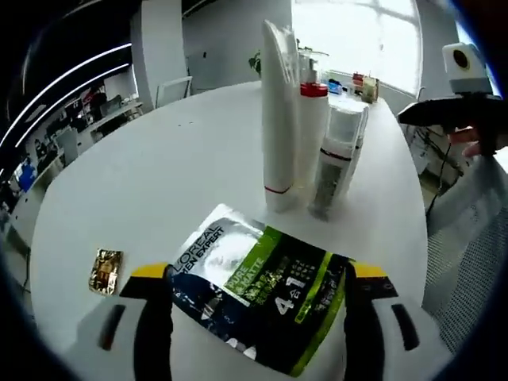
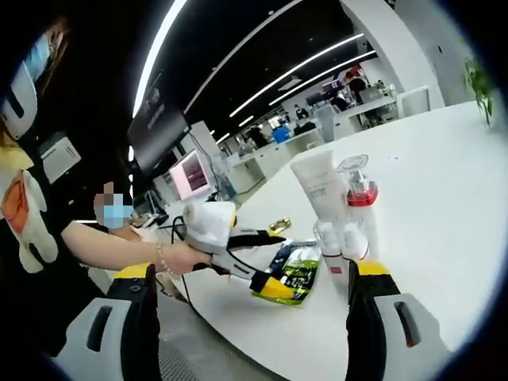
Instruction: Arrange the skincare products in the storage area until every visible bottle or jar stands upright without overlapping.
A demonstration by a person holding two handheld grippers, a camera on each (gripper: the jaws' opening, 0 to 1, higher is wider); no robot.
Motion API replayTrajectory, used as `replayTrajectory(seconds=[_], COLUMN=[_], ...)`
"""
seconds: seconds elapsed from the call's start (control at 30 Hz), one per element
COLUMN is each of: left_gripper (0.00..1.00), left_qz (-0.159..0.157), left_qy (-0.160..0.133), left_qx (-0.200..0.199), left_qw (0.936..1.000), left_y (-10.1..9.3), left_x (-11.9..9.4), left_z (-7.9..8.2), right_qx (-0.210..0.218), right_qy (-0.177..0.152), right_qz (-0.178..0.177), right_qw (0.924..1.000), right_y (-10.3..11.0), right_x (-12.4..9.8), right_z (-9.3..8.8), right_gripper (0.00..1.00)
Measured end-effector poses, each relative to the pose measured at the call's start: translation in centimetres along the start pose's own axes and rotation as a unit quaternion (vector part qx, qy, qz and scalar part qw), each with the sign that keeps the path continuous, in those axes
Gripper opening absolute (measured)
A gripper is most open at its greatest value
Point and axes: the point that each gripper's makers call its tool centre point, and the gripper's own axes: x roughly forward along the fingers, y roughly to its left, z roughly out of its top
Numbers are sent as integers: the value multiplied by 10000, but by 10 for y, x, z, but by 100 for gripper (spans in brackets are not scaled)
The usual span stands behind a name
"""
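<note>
Sachet (image 1: pixel 258 298) lies flat at the worktop (image 1: pixel 159 167) edge between your left tool (image 1: pixel 258 317)'s wide jaws; tubes (image 1: pixel 279 119) stand upright beyond. Your right tool (image 2: pixel 250 317) is wide, holding nothing.

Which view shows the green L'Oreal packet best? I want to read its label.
The left gripper view: the packet lies flat, close between that gripper's jaws, brand lettering legible. In the right gripper view the packet is small and distant, partly covered by the left gripper.
</note>
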Motion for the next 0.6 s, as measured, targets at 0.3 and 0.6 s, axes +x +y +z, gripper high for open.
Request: replayTrajectory(seconds=[0.3,0.6], left_gripper=[86,88], left_qz=[-147,-103], left_qy=[258,259], left_qx=[-267,-259], left_qw=[9992,9993], left_y=[6,-1], left_x=[10,15], left_z=[-20,-15], right_qx=[58,93], right_qy=[-3,6], right_qz=[-30,-46], right_qw=[10000,9999], right_y=[-3,-5], right_x=[0,0], right_z=[0,-1], right_gripper=[100,100])
